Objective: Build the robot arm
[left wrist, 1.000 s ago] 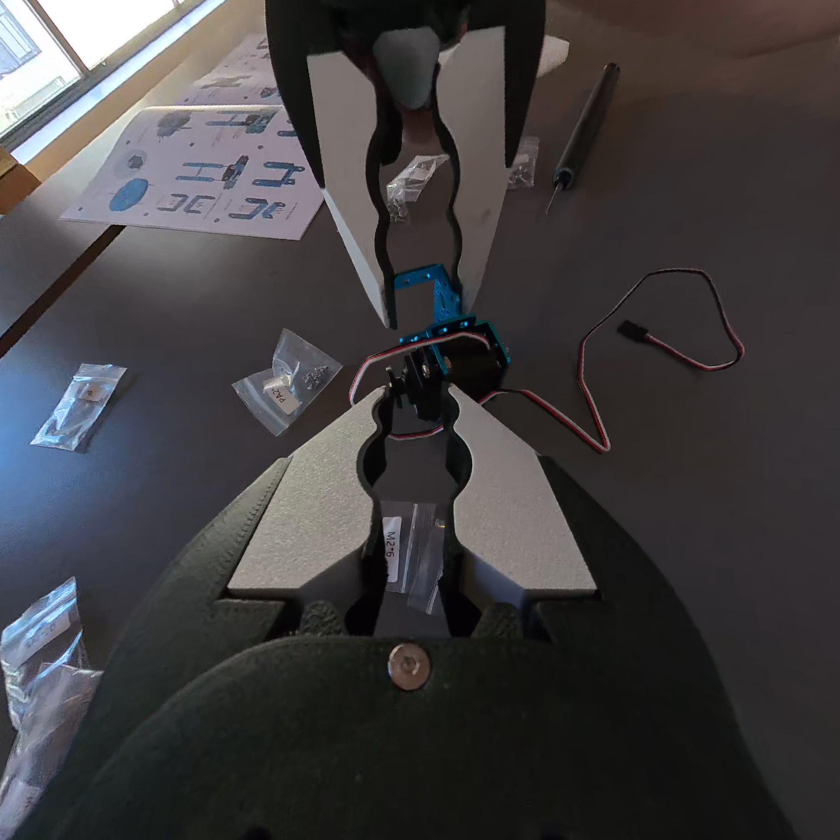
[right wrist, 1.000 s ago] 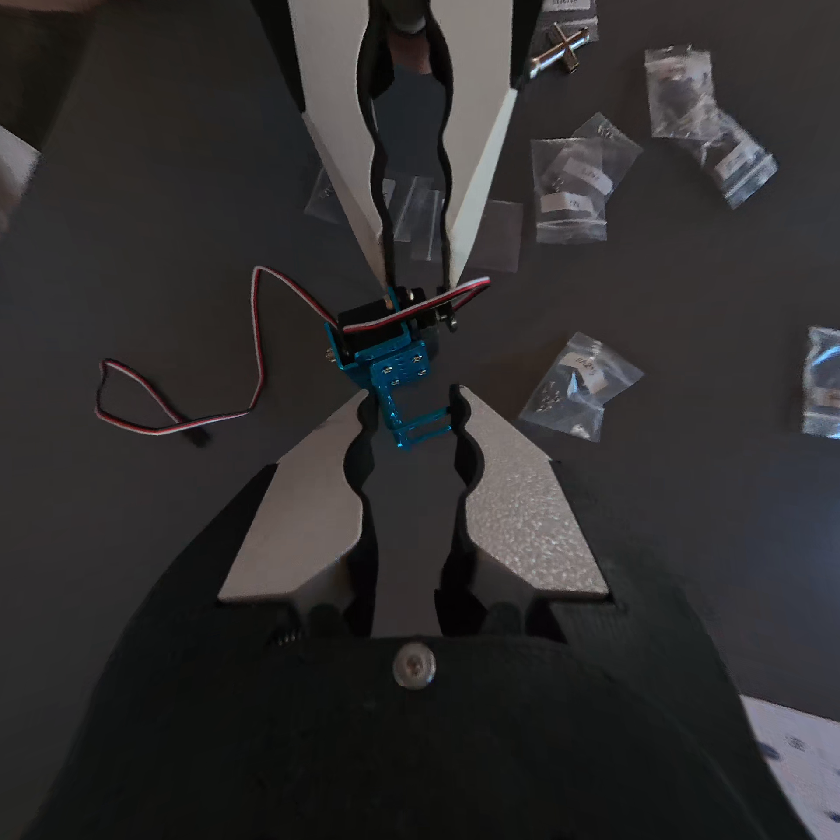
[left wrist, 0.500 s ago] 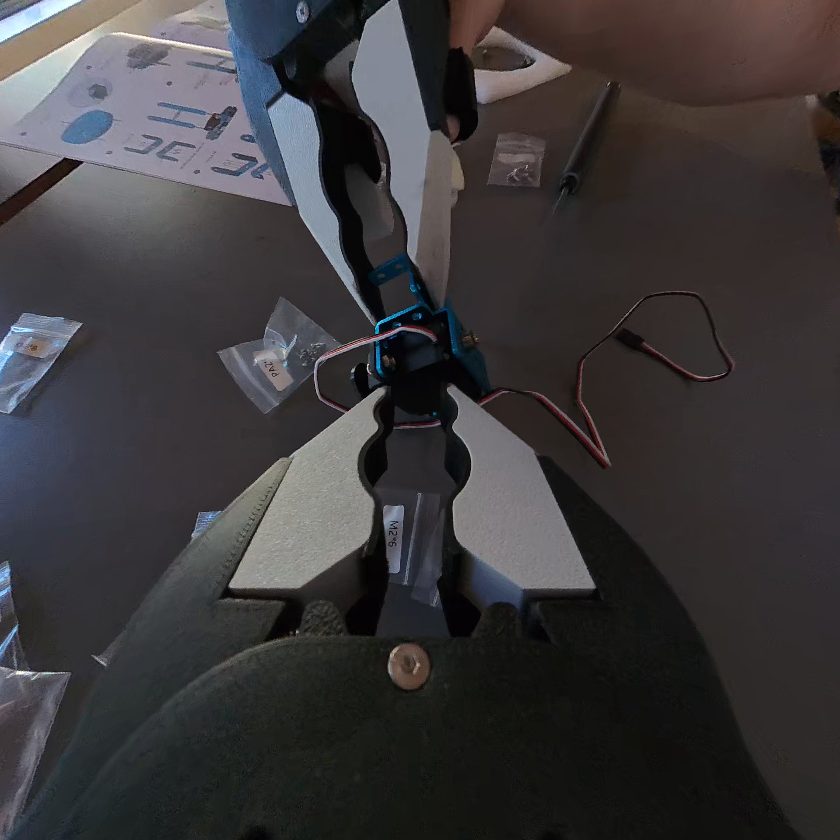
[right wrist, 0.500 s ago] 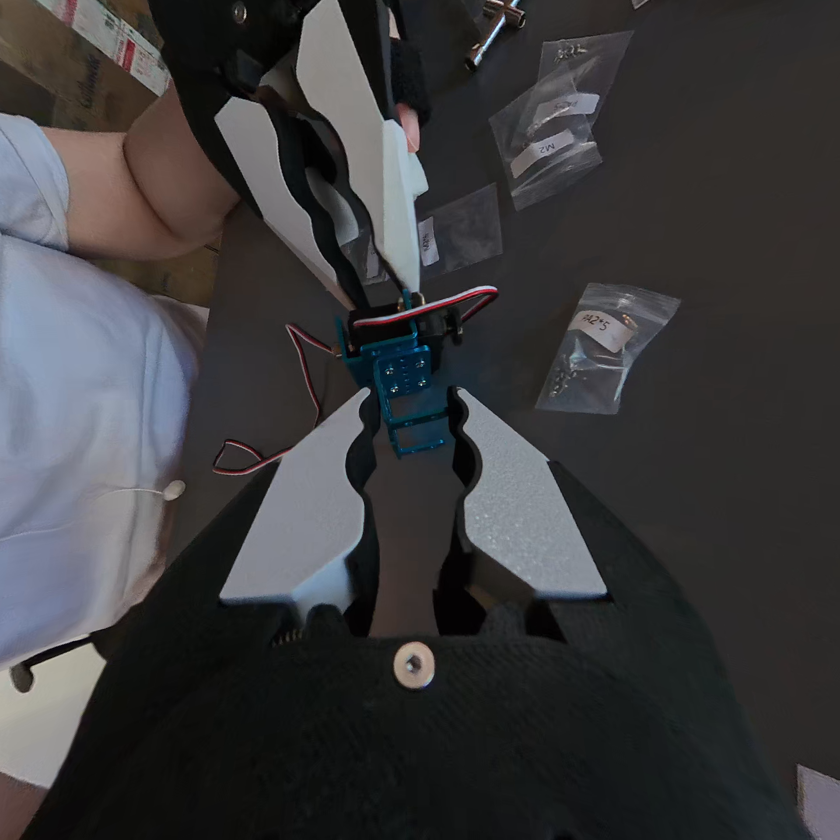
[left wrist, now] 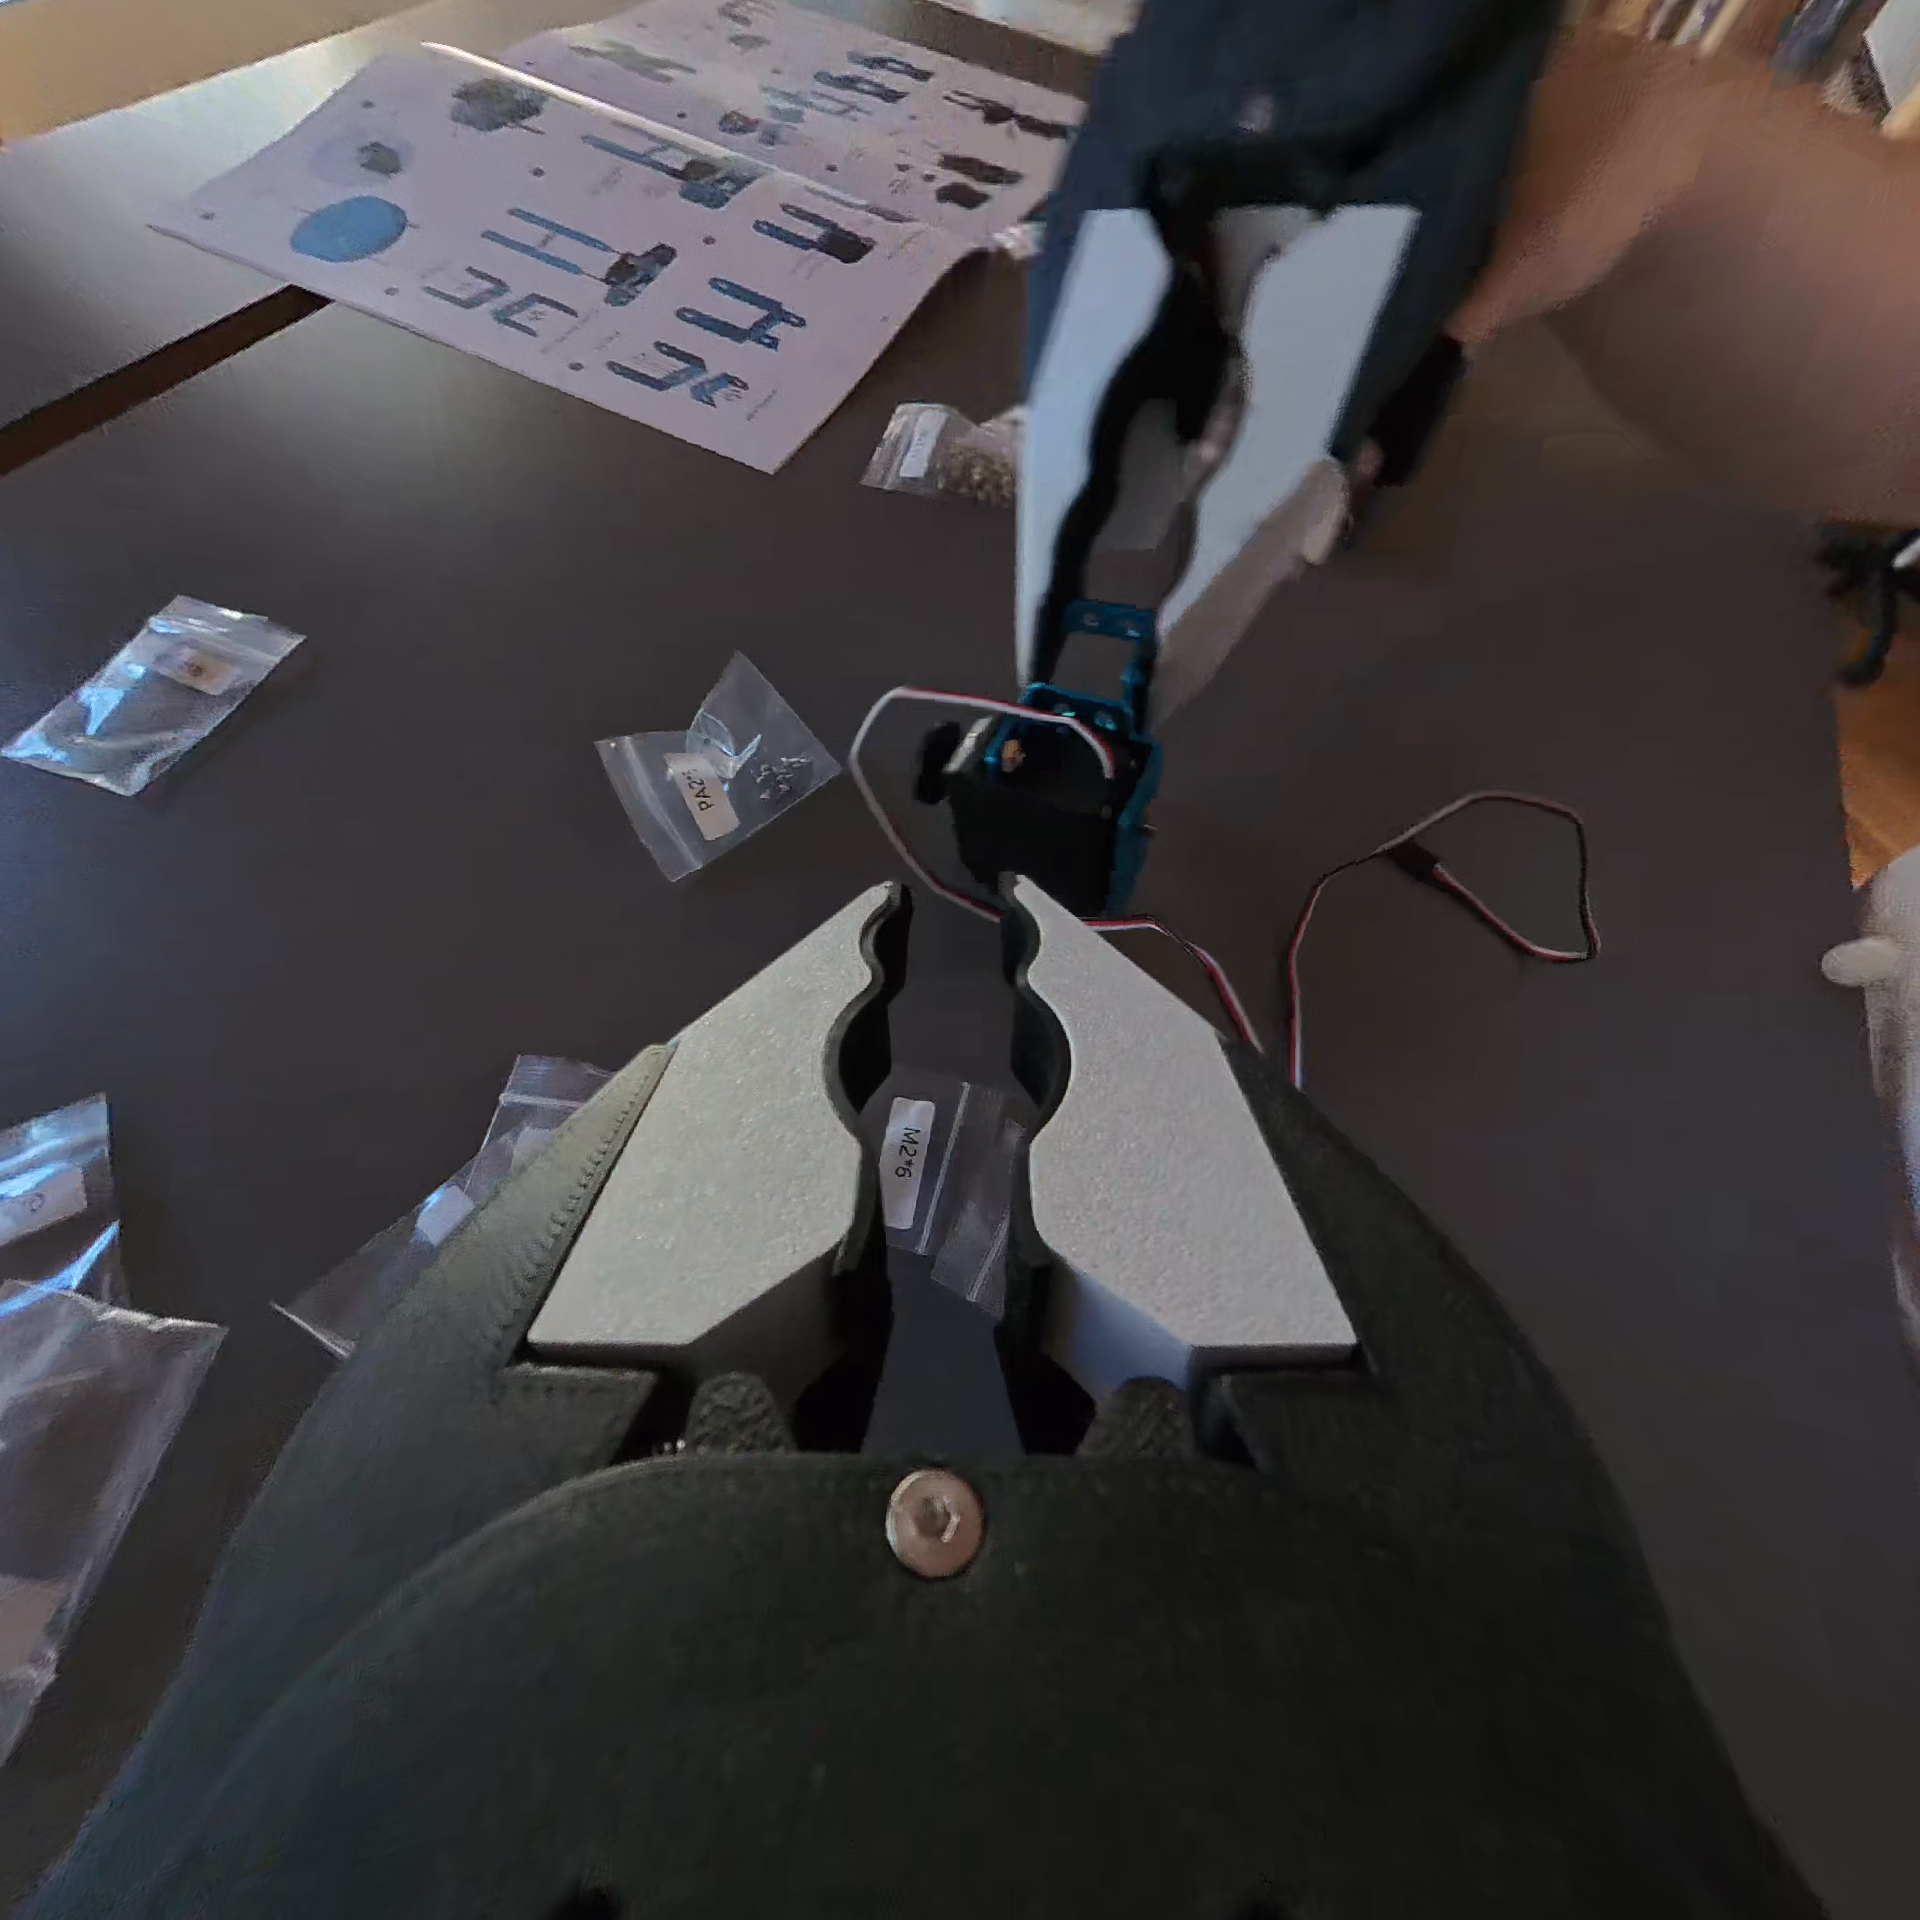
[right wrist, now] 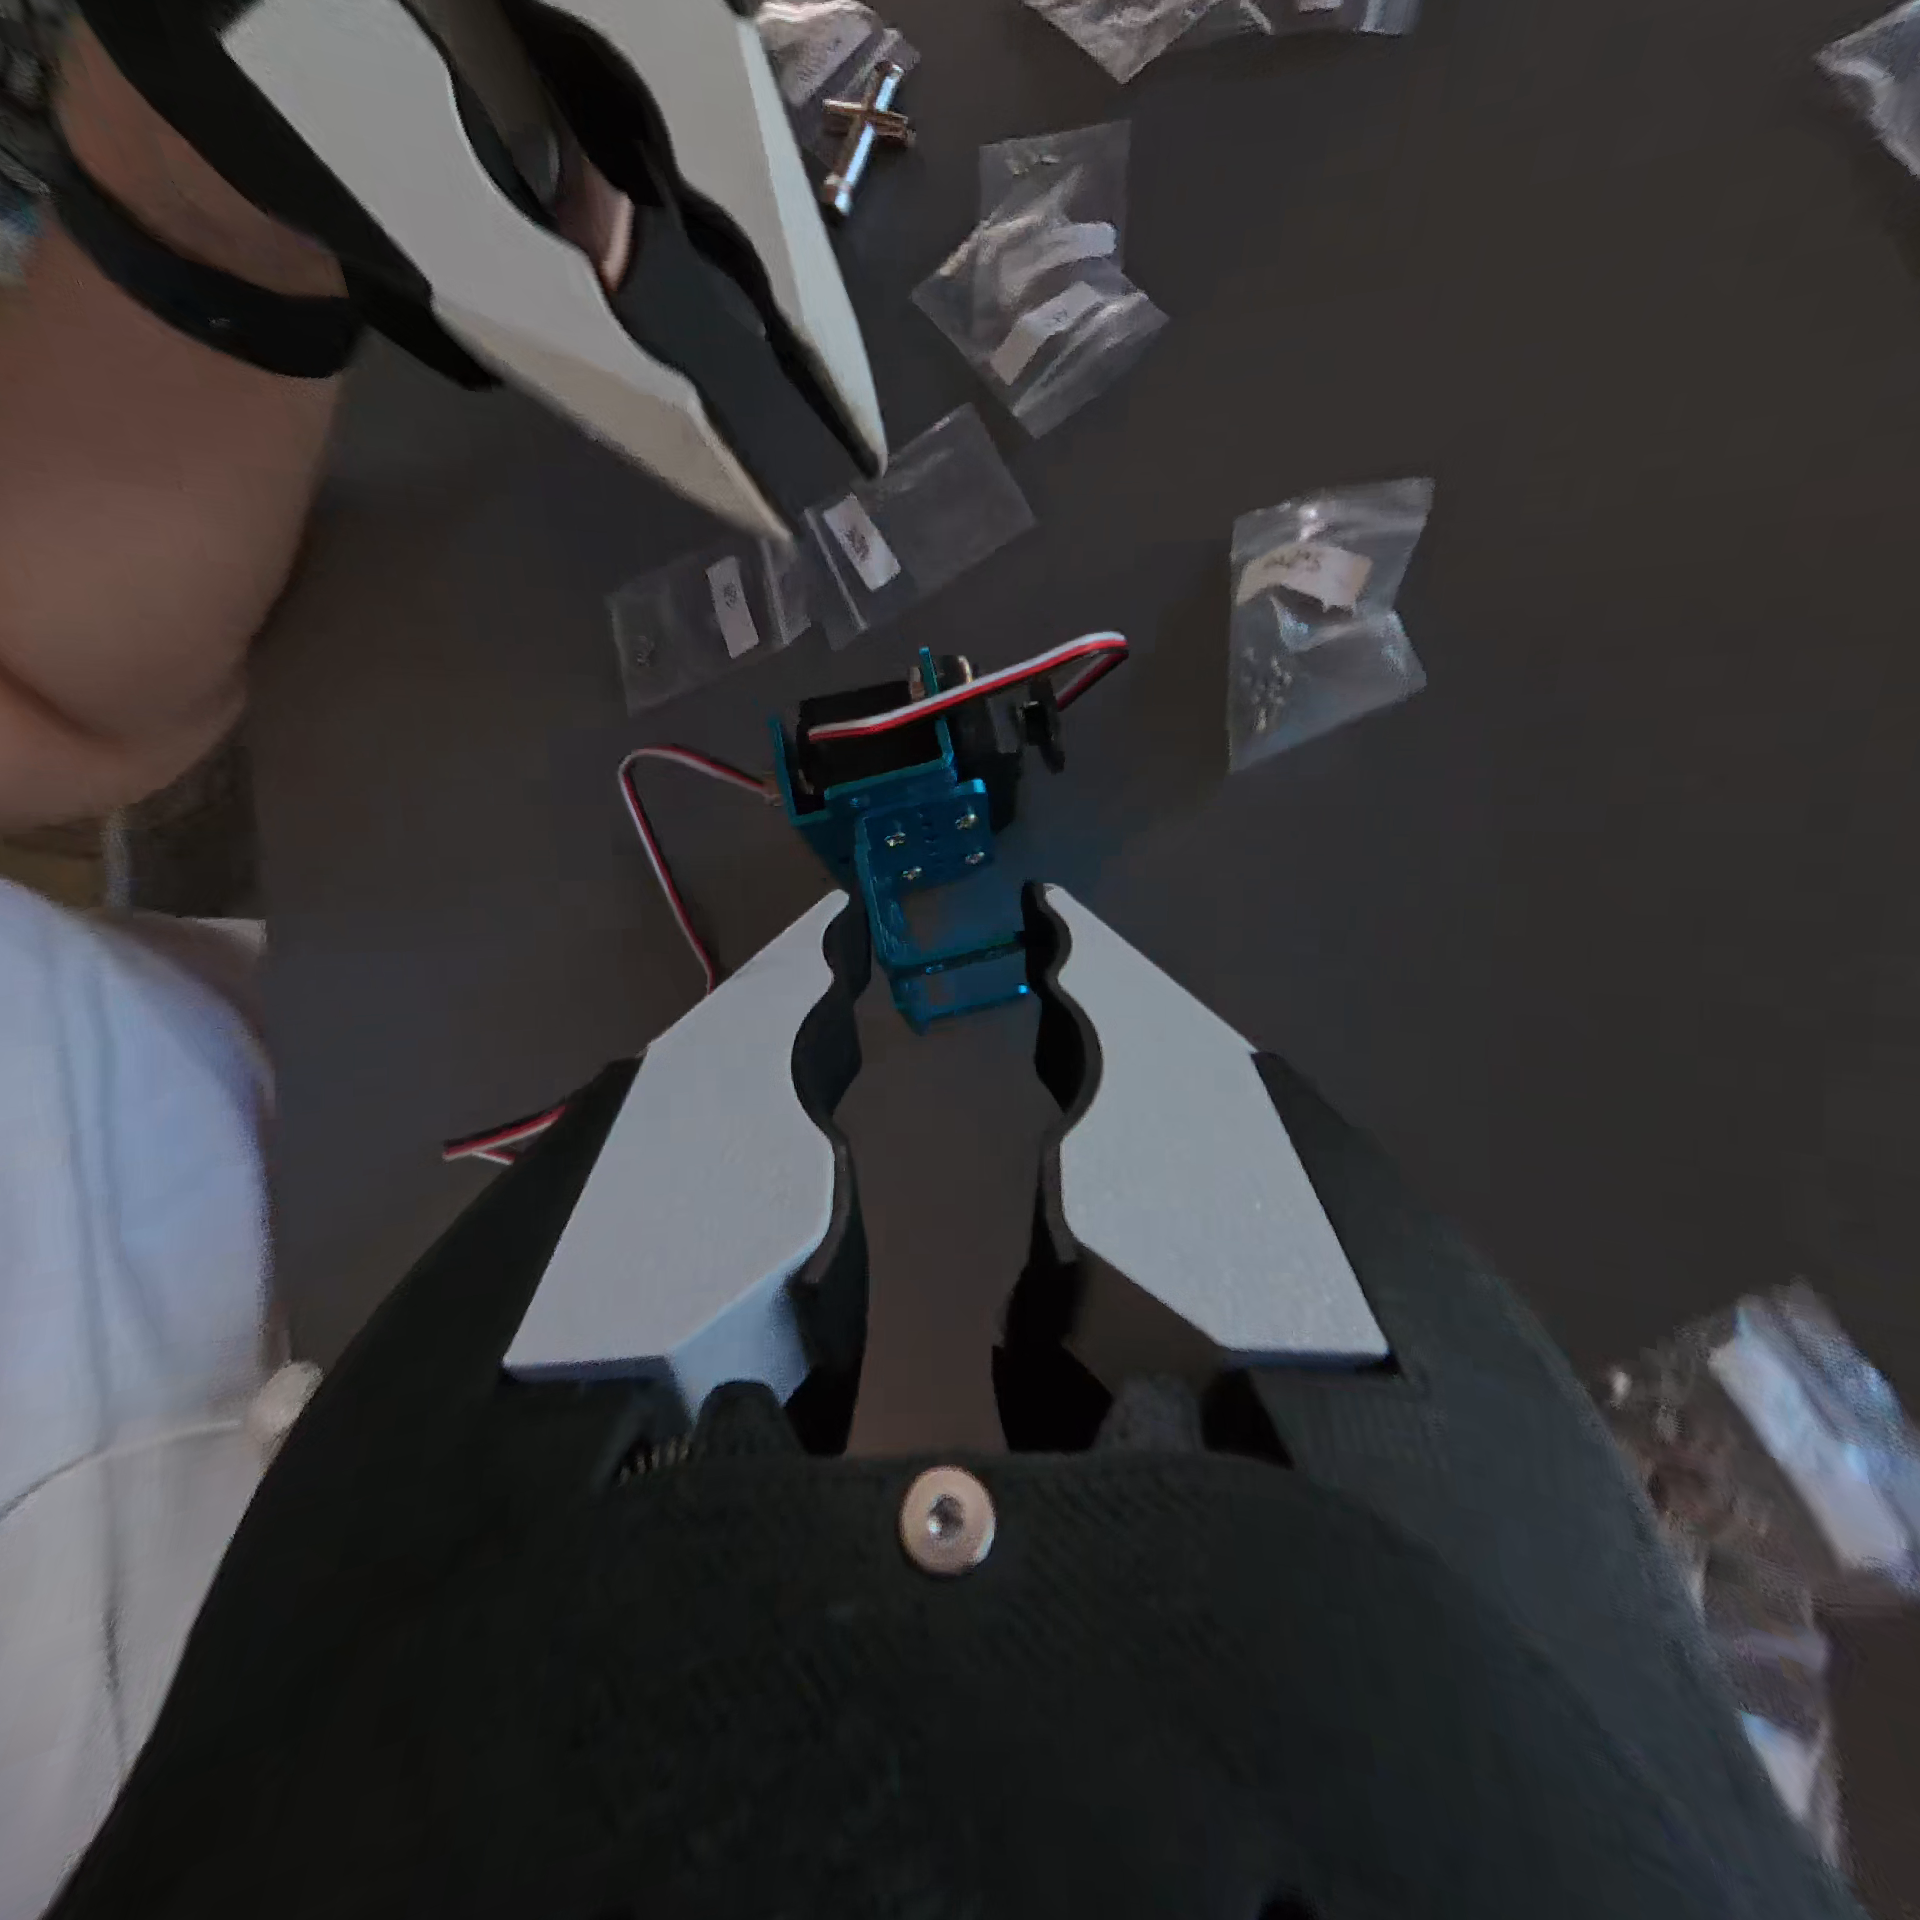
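Observation:
My right gripper [right wrist: 940, 899] is shut on a blue metal bracket [right wrist: 935, 966] that carries a black servo [right wrist: 862, 727]. A red, white and black wire [right wrist: 987, 681] runs from the servo down to the dark table. The left wrist view shows this gripper [left wrist: 1101, 675] gripping the bracket [left wrist: 1101, 634], with the servo [left wrist: 1029, 821] hanging tilted below it. My left gripper [left wrist: 958, 894] is empty, its jaws slightly apart, just short of the servo. It also shows at the top of the right wrist view [right wrist: 831, 504], clear of the servo.
Printed instruction sheets [left wrist: 623, 229] lie at the far left. Several small clear bags of screws [left wrist: 717, 769] [right wrist: 1320, 613] are scattered on the table, one under my left gripper [left wrist: 914, 1164]. A cross wrench [right wrist: 868, 130] lies farther off. A person's arm [right wrist: 125, 520] and white shirt [right wrist: 104, 1143] are at the left. The tips of one gripper are about 8 cm away from the tips of the other. The cross wrench [right wrist: 868, 130] is closer to my left gripper, around 15 cm from its tips; the right tips are 25 cm off.
My left gripper has let go of the servo and drawn back from it. My right gripper kept hold of the bracket and swung the servo to the right.

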